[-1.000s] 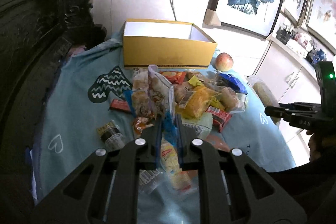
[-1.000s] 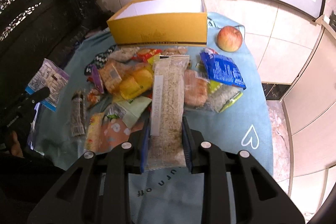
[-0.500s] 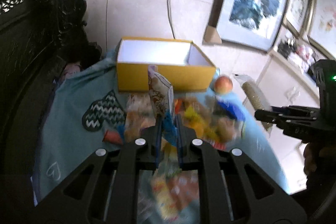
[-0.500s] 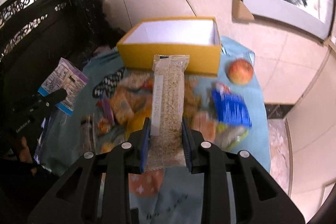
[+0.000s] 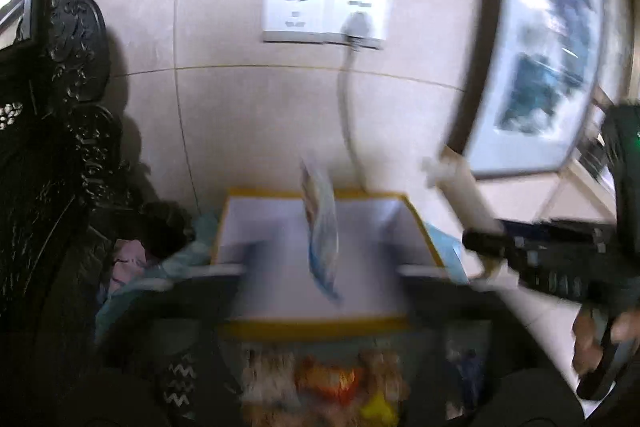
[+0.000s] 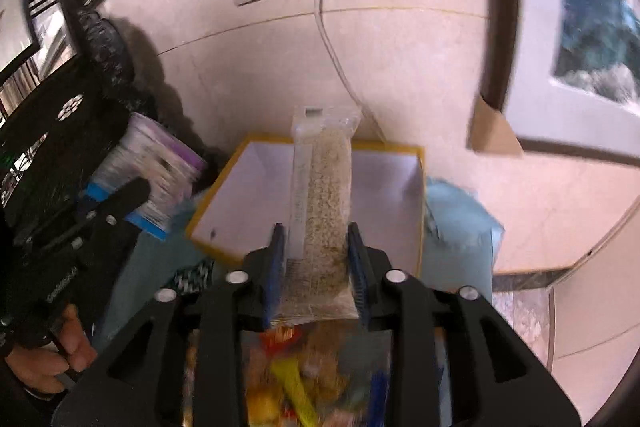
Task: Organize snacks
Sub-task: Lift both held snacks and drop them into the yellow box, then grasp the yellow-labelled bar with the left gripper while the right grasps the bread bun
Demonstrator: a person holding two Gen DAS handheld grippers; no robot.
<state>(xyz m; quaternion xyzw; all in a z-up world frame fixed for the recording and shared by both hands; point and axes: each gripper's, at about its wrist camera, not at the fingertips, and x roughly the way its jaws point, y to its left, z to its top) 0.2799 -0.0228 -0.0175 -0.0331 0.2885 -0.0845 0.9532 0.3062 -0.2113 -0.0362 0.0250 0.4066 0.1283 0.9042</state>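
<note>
Clear oat-bar packet (image 6: 326, 187) pinched upright between the right gripper (image 6: 316, 259) jaws, above the yellow box (image 6: 416, 259). Left gripper (image 6: 120, 203) clamps a purple-and-blue packet (image 6: 160, 167) just left of the box. Snack pile (image 6: 304, 379) lies before the box.

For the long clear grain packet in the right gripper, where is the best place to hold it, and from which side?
Near its lower end, as the right gripper does now: pads across the narrow width of the long grain packet, approached from that end. It is long, flat and slim, so its free length extends over the yellow box.
</note>
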